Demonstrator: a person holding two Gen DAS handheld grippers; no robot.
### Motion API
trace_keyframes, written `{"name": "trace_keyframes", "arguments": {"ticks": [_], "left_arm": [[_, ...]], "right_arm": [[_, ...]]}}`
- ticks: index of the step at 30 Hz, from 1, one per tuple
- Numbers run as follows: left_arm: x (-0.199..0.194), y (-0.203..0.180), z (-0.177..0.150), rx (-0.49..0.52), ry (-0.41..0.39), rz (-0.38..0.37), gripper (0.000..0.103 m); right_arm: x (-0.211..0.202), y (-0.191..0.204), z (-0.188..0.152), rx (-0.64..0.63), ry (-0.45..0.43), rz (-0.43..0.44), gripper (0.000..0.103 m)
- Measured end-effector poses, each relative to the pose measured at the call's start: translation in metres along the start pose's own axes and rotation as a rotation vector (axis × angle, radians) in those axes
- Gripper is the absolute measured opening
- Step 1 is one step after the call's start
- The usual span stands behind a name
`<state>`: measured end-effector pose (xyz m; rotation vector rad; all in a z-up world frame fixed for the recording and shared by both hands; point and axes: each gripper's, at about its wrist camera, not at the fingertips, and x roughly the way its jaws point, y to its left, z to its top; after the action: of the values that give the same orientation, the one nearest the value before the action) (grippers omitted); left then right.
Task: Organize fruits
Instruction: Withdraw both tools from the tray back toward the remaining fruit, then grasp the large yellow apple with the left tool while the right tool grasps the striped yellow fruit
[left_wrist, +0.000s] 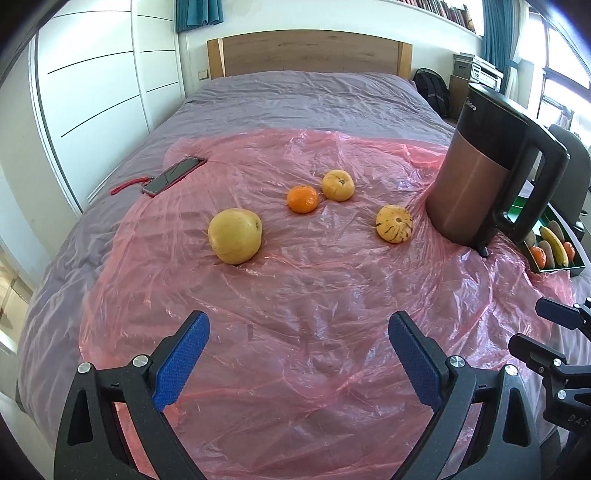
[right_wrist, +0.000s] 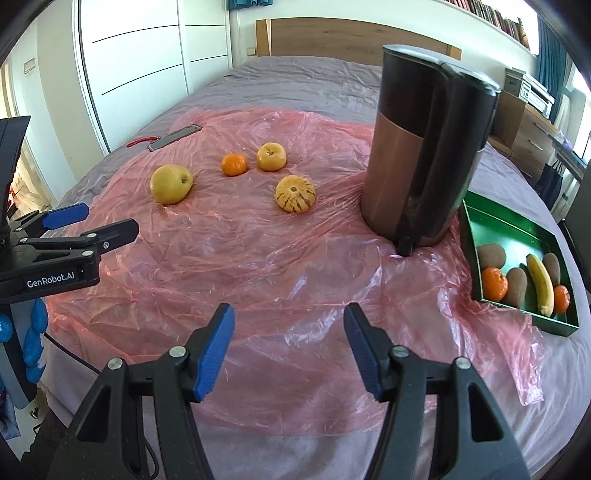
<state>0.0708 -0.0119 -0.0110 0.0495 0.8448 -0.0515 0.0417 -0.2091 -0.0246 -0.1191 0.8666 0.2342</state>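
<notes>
On the pink plastic sheet (left_wrist: 295, 295) lie a large yellow pear (left_wrist: 235, 235) (right_wrist: 171, 183), a tangerine (left_wrist: 303, 199) (right_wrist: 234, 164), a small yellow fruit (left_wrist: 337, 185) (right_wrist: 271, 156) and a striped yellow melon (left_wrist: 393, 223) (right_wrist: 295, 194). A green tray (right_wrist: 517, 229) (left_wrist: 576, 264) at the right holds a banana (right_wrist: 540, 283), tangerines and brown kiwi-like fruits. My left gripper (left_wrist: 299, 354) is open and empty, short of the fruits. My right gripper (right_wrist: 289, 347) is open and empty above the sheet's near part.
A tall copper and black kettle (left_wrist: 480, 177) (right_wrist: 424, 155) stands between the loose fruits and the tray. A phone (left_wrist: 173, 175) with a red strap lies at the sheet's far left. The bed's edges fall away left and near.
</notes>
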Motion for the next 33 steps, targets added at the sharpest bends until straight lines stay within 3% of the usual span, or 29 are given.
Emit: {"name": "trace_keyframes", "arguments": {"ticks": [12,20,22,23,24,33], "left_arm": [[0.053,0.045,0.012,-0.089,0.052,0.032,0.095],[0.086,0.066,0.034,-0.159,0.042,0.025,0.095],[0.095,0.071,0.039,-0.182,0.038,0.013,0.095],[0.099,0.073,0.041,-0.194,0.037,0.007,0.095],[0.102,0.076,0.042,-0.201,0.036,0.005,0.095],[0.146,0.089,0.056,-0.205,0.06,-0.014,0.095]], "right_arm": [[0.054,0.011,0.04,-0.039,0.016,0.036,0.059],[0.094,0.009,0.081,-0.036,-0.016,0.038,0.059],[0.107,0.009,0.091,-0.038,-0.024,0.023,0.065],[0.112,0.007,0.093,-0.034,-0.027,0.022,0.078],[0.119,0.005,0.097,-0.024,-0.032,0.021,0.08],[0.169,-0.005,0.111,0.031,-0.018,0.007,0.08]]}}
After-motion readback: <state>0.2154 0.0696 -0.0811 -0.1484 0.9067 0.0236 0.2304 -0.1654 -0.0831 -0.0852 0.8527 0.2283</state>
